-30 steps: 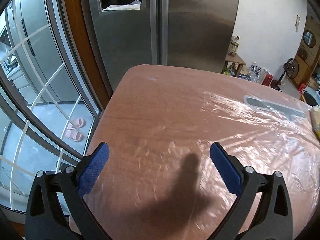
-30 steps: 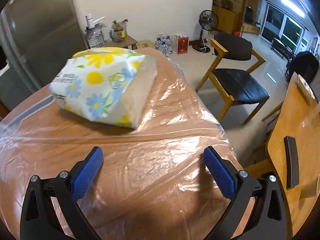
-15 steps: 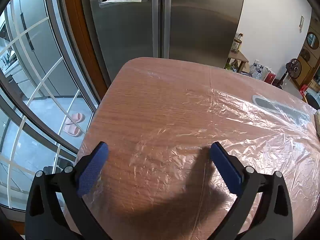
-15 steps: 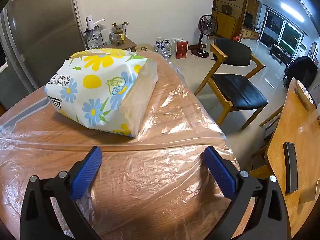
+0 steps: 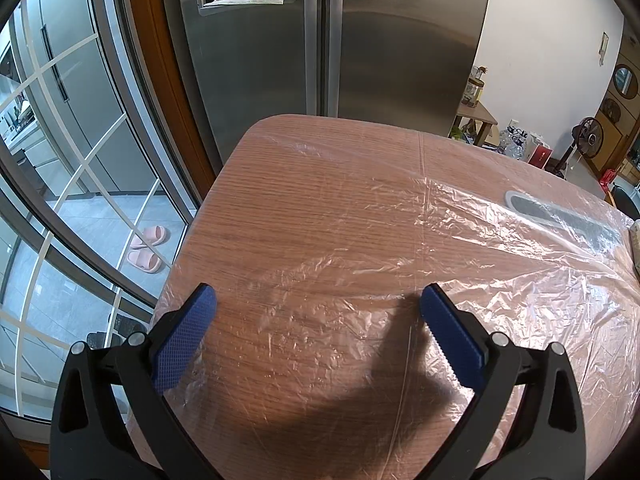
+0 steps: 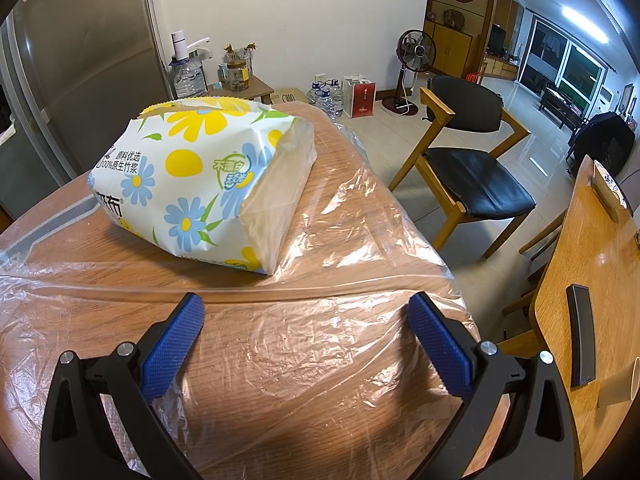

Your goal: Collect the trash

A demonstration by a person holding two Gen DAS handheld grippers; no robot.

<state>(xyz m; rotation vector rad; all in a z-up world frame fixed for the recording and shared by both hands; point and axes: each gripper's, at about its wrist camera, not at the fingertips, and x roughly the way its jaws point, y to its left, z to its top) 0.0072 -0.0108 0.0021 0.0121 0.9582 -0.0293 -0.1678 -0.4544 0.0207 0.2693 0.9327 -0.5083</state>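
Note:
A crinkled clear plastic sheet (image 5: 480,280) lies spread over the wooden table (image 5: 300,184). My left gripper (image 5: 318,308) hangs open just above the sheet's left part, nothing between its blue pads. In the right wrist view the same plastic sheet (image 6: 320,344) covers the table's right end, with a folded edge running across in front of my fingers. My right gripper (image 6: 306,314) is open above it, empty. A flower-printed tissue pack (image 6: 200,184) rests on the sheet just beyond the right gripper.
A steel fridge (image 5: 340,40) stands past the table's far end, a glass door (image 5: 60,160) to the left. A grey flat object (image 5: 560,216) lies under the plastic. A wooden chair (image 6: 472,160) and a second table (image 6: 592,280) with a black remote (image 6: 580,332) stand to the right.
Both grippers have drawn back and tilted a little, so the fridge and the tissue pack sit higher and the table shows more. Both stay open and empty.

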